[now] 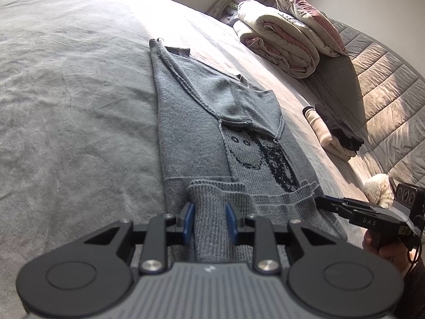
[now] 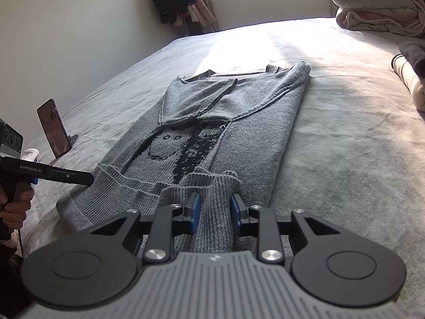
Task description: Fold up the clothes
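Observation:
A grey knit sweater (image 1: 196, 133) with a dark figure pattern lies flat on the bed, its sides and sleeves folded inward. My left gripper (image 1: 209, 219) is shut on the ribbed hem at one bottom corner, with a bunch of fabric between the blue pads. In the right wrist view the same sweater (image 2: 252, 111) stretches away from me, and my right gripper (image 2: 214, 211) is shut on the ribbed hem at the other corner. Each gripper shows in the other's view: the right gripper (image 1: 322, 203) at the hem's right end, the left gripper (image 2: 90, 179) at its left end.
The grey bedsheet (image 1: 66, 106) spreads wide to the left. A rolled duvet (image 1: 279, 40) with a pillow sits at the head of the bed, and folded clothes (image 1: 329, 130) lie beside the sweater. A phone on a stand (image 2: 54, 129) stands near the left bed edge.

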`<move>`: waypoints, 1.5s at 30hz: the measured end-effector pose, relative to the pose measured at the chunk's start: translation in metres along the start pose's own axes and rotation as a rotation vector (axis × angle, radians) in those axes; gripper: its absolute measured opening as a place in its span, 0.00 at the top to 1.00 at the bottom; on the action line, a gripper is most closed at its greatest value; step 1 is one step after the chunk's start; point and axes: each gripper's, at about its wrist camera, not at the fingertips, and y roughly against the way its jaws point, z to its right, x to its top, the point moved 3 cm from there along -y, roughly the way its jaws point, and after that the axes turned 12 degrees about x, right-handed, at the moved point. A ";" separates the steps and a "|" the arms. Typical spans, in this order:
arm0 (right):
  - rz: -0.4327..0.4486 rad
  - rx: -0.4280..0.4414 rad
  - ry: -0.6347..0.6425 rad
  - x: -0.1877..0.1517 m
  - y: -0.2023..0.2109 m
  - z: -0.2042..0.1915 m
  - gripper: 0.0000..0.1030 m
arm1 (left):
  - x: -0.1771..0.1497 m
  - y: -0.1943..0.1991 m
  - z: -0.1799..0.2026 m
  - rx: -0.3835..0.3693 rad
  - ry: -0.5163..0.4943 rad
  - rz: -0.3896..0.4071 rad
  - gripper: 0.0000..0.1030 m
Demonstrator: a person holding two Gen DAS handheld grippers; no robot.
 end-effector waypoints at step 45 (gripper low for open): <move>0.164 -0.102 -0.170 0.043 -0.020 0.063 0.65 | 0.068 -0.056 -0.001 0.186 0.144 0.130 0.71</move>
